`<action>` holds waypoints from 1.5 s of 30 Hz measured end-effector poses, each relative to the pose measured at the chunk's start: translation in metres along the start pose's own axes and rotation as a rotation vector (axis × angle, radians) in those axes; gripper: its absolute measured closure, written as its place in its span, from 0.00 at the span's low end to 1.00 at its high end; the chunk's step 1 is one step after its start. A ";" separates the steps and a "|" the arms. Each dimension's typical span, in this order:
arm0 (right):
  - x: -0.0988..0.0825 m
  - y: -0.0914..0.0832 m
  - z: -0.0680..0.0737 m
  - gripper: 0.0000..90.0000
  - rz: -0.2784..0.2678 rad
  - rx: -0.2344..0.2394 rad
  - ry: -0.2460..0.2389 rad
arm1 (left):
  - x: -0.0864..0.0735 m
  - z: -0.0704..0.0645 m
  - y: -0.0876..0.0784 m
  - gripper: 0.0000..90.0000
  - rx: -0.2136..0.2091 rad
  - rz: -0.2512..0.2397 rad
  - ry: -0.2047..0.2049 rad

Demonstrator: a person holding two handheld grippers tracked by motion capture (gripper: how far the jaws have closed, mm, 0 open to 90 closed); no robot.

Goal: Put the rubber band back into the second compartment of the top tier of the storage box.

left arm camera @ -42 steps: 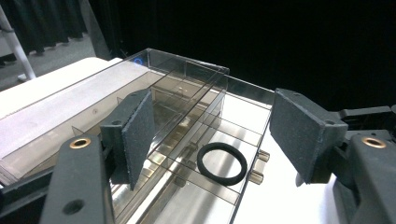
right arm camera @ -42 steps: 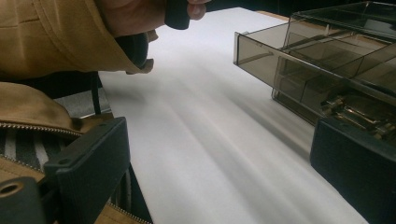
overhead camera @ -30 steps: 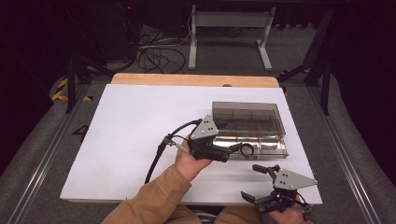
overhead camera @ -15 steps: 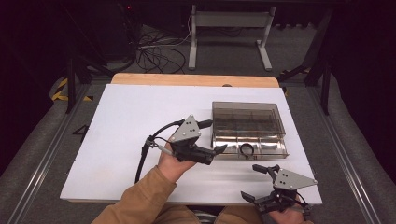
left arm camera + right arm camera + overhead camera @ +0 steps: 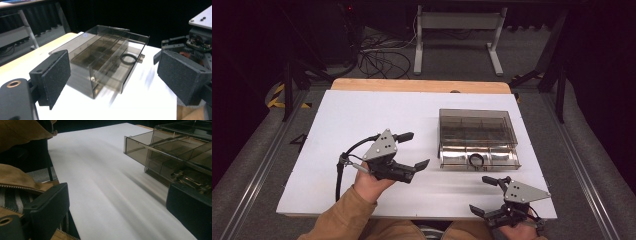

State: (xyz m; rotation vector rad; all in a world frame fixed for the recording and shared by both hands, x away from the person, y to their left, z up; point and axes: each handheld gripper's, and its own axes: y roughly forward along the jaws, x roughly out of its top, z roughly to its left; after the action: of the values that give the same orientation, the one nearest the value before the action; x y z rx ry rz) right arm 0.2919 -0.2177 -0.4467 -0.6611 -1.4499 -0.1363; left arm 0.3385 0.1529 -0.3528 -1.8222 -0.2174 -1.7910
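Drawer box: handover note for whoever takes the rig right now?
Left gripper: open, empty, jaws just opening, now left of the drawer box.
Right gripper: open, empty, at the near table edge.
Drawer pulled out toward the person; black ring lies in its middle compartment.
Done: ring appears placed.
Left: probably push the drawer shut.

A lab or recording studio here: white worktop [image 5: 362, 120] under black curtains, grey carpet, loose cables [image 5: 377, 57] tangled on the floor, yellow-black hazard tape [image 5: 276, 95], a metal stand [image 5: 457, 37] behind.
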 end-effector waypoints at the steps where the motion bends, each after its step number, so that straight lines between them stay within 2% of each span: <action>1: 0.000 0.000 0.000 0.06 -0.002 -0.001 0.001 | -0.002 0.000 -0.003 0.13 0.001 0.005 0.002; 3: 0.000 0.000 0.000 0.06 -0.001 -0.002 0.002 | -0.005 0.001 -0.009 0.13 0.010 0.011 0.011; 10: 0.000 0.001 -0.001 0.06 -0.001 -0.002 0.007 | -0.021 0.003 -0.028 0.12 0.028 0.022 -0.007; 17: 0.000 0.000 -0.001 0.06 -0.003 0.003 0.012 | -0.039 0.005 -0.044 0.12 0.068 0.020 -0.025; 22: -0.001 0.001 -0.002 0.06 -0.004 0.003 0.014 | -0.055 0.006 -0.056 0.12 0.082 0.027 -0.045; 28: -0.001 0.000 -0.003 0.06 -0.005 0.001 0.019 | -0.075 0.004 -0.071 0.11 0.092 0.029 -0.033; 31: -0.001 0.001 -0.003 0.06 -0.003 0.001 0.018 | -0.086 0.003 -0.079 0.11 0.097 0.026 -0.039; 35: -0.001 0.001 -0.003 0.06 -0.002 0.001 0.020 | -0.102 0.004 -0.087 0.11 0.103 0.031 -0.054; 39: -0.001 0.001 -0.004 0.06 0.000 0.000 0.024 | -0.114 0.006 -0.094 0.10 0.115 0.035 -0.085; 45: -0.002 0.001 -0.005 0.06 -0.002 -0.003 0.025 | -0.123 0.006 -0.101 0.10 0.159 0.038 -0.058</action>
State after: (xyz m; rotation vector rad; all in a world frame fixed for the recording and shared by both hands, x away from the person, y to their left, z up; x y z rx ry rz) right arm 0.2961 -0.2201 -0.4483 -0.6577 -1.4265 -0.1479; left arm 0.2824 0.2724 -0.4422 -1.7551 -0.3359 -1.6478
